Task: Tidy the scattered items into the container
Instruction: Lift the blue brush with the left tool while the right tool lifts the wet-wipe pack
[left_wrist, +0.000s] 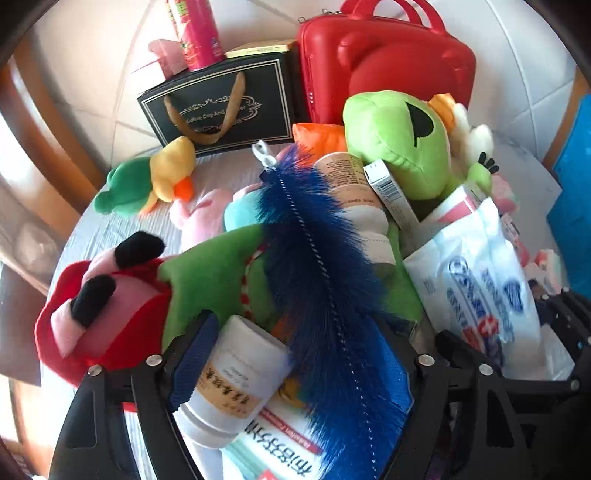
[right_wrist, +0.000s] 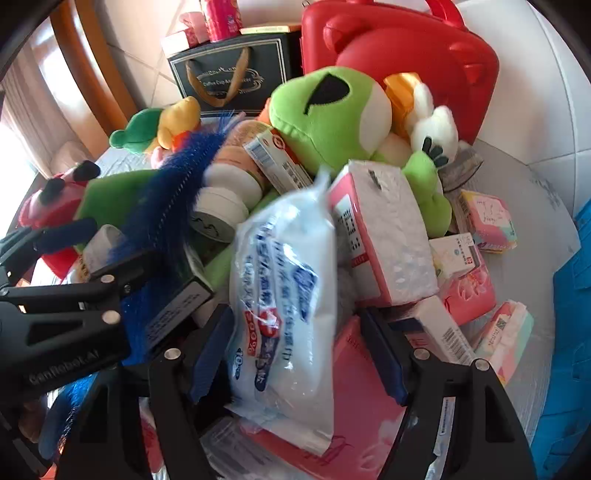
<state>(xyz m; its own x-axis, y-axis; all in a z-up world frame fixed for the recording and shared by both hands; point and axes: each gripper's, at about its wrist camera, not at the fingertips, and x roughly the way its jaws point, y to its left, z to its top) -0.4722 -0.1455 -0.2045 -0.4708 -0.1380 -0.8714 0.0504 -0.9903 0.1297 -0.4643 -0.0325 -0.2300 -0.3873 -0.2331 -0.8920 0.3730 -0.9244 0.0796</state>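
The left claw (left_wrist: 291, 365) stands apart over the heap, a white bottle (left_wrist: 236, 380) and the blue bottle brush (left_wrist: 325, 266) between its pads, neither pressed. The right claw (right_wrist: 299, 354) is likewise apart around a wet-wipes pack (right_wrist: 288, 295), loose between the pads. Beyond, a green frog plush (right_wrist: 332, 122) lies against the red case (right_wrist: 406, 48) at the far side of the table (right_wrist: 535, 206).

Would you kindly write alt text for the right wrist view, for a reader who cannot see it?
The right gripper, jaws open, straddles a white pack of wipes on a heaped pile. Around it lie a green frog toy, pink tissue packs and a blue brush, with a red case behind and the left gripper at left.
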